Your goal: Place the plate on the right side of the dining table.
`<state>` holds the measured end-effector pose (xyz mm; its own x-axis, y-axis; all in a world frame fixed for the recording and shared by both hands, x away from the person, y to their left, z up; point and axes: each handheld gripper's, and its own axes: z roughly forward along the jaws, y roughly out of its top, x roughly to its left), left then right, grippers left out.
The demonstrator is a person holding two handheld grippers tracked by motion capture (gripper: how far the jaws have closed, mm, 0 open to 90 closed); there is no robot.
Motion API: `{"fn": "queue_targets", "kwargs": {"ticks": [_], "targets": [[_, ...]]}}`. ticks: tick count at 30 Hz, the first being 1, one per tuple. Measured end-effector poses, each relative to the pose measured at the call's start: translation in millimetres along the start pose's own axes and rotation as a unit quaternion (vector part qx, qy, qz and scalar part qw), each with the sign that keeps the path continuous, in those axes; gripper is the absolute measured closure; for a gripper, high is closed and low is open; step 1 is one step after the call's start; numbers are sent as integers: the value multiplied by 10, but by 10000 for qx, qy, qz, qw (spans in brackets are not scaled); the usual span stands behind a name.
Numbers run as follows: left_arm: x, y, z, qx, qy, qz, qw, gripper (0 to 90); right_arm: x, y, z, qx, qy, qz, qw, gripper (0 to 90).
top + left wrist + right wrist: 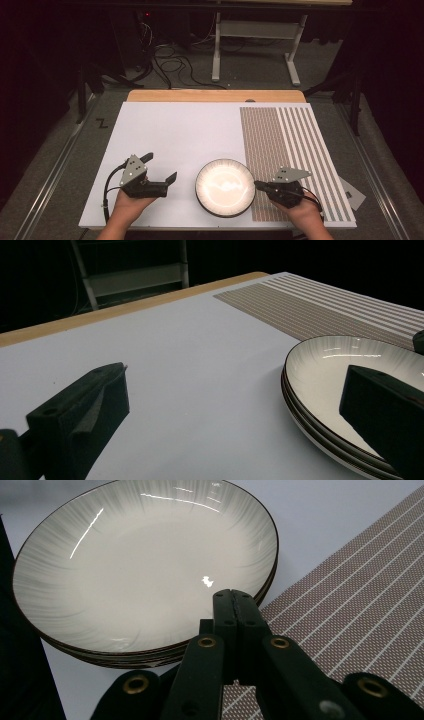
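From the high view, a stack of shallow round glazed plates, white with a thin dark rim (pixel 225 187), sits in the lower middle of the frame on the white surface (pixel 175 130), just left of a brown woven placemat with pale stripes (pixel 285 145) that runs down the right side. The left gripper (pixel 162 172) hovers at lower left, a little apart from the plates, its jaws spread wide; the right gripper (pixel 260 185) lies at lower right with its tip at the plates' right edge, the person's hands coming up from the bottom. In the left gripper view, the two black jaws stand far apart at the lower corners with nothing between them, and the plates (pixel 340 390) fill the right side; at least three dark-edged rims show stacked one on another. In the right gripper view, the jaws are pressed together on nothing, pointing up from the bottom middle toward the near rim of the top plate (pixel 145 570), whose bowl gleams with reflected light; the placemat (pixel 350 600) lies on the right. I'd judge these to be ceramic: stiff, fairly heavy as a stack, smooth enough to slip, and liable to chip. The thin rim looks like the only hold, best pinched firmly with one jaw inside and one beneath.
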<state>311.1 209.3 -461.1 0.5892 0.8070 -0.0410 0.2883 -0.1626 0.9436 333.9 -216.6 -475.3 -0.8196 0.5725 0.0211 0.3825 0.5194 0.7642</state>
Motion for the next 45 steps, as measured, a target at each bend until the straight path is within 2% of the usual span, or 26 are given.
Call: {"fn": "queue_targets", "kwargs": {"ticks": [10,15,26,45], "targets": [[-4,-10,19,20,-35,-11,10000,3,-3,-10,-4,58,91,17,9999,900],[-5,-12,18,42,-55,-2,10000,3,-3,-12,-10,99,145,-66,9998,900],[-10,-14,26,46,-67,11,10000,3,22,-5,-11,160,165,-132,9996,900],[-15,-19,41,98,-108,25,9999,3,37,6,0,164,164,-81,9997,900]]}}
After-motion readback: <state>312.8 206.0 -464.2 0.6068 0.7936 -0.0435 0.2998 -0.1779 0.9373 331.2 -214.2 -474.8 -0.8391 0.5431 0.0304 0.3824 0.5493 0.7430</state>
